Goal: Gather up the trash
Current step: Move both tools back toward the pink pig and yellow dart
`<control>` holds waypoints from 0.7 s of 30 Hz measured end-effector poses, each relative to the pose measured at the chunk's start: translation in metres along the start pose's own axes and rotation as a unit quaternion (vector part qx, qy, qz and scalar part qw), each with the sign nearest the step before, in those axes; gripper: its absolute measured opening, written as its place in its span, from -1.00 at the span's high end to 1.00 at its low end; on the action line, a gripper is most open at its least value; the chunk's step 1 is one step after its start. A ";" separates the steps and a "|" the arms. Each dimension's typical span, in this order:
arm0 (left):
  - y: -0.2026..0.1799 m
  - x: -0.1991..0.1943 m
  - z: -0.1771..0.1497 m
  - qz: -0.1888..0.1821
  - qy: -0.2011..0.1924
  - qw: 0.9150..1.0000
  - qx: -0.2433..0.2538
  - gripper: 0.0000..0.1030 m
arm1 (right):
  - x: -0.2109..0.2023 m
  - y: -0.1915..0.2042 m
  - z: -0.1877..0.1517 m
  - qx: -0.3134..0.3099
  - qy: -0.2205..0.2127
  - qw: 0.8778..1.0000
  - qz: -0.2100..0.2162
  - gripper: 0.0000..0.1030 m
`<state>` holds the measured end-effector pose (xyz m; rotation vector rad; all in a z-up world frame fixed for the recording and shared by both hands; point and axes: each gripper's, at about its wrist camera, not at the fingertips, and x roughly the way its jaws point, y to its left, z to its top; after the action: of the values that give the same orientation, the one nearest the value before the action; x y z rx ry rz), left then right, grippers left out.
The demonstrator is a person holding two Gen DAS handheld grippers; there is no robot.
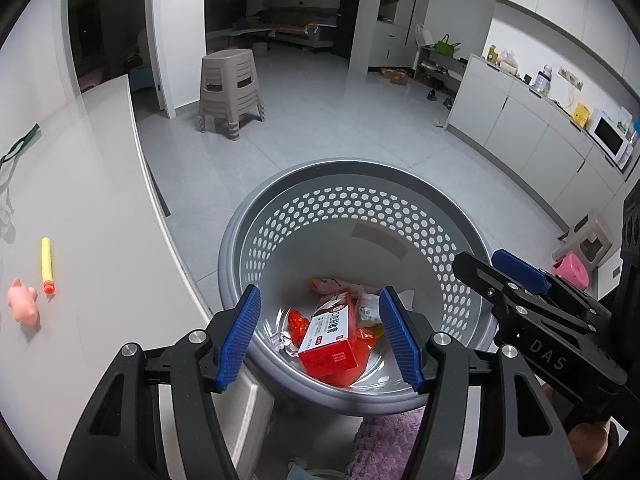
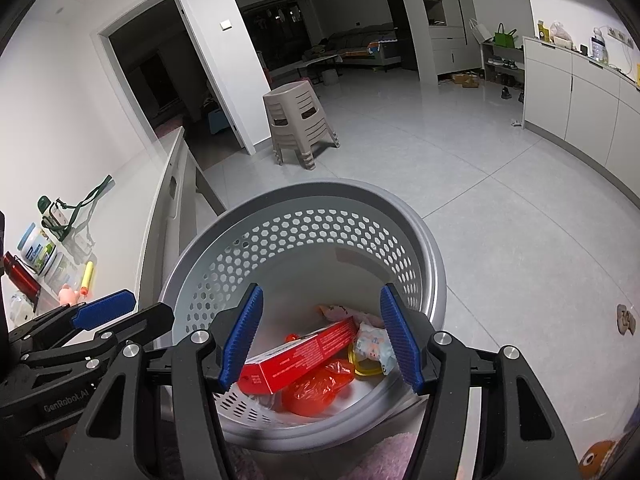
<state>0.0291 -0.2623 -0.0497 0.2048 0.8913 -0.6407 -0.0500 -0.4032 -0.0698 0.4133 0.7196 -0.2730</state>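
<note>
A stack of beige plastic stools stands on the tiled floor beside the dark doorway. On the white counter, a pink toy pig lies just beside a yellow foam dart, well back from its front edge. A white microwave sits on the far cabinets.

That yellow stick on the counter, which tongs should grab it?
Left, probably. The yellow stick lies on the counter on the left tongs' side; the right tongs sit farther off. Both are open above the basket.

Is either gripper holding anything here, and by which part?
Nothing. The left gripper and right gripper are both open, empty, above the basket.
</note>
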 end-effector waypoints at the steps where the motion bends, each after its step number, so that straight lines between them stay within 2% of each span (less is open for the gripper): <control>1: 0.002 0.000 0.000 0.001 0.000 1.000 -0.001 -0.20 | 0.000 0.001 -0.001 0.000 0.001 1.000 0.000 -0.14; 5: 0.006 -0.005 -0.001 0.004 -0.004 1.000 -0.007 -0.24 | -0.001 0.007 -0.004 -0.002 0.003 1.000 0.003 -0.14; 14: 0.026 -0.021 -0.004 0.025 -0.024 0.999 -0.027 -0.61 | -0.004 0.021 -0.010 -0.015 0.007 1.000 0.009 -0.23; 18: 0.036 -0.032 -0.006 0.050 -0.039 0.997 -0.038 -0.80 | -0.004 0.029 -0.013 -0.019 0.009 1.000 0.013 -0.26; 21: 0.047 -0.041 -0.007 0.071 -0.050 0.995 -0.047 -0.83 | -0.003 0.040 -0.015 -0.028 0.008 0.999 0.017 -0.33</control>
<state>0.0340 -0.2047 -0.0266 0.1500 0.8014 -0.4717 -0.0455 -0.3603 -0.0673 0.3754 0.7341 -0.2169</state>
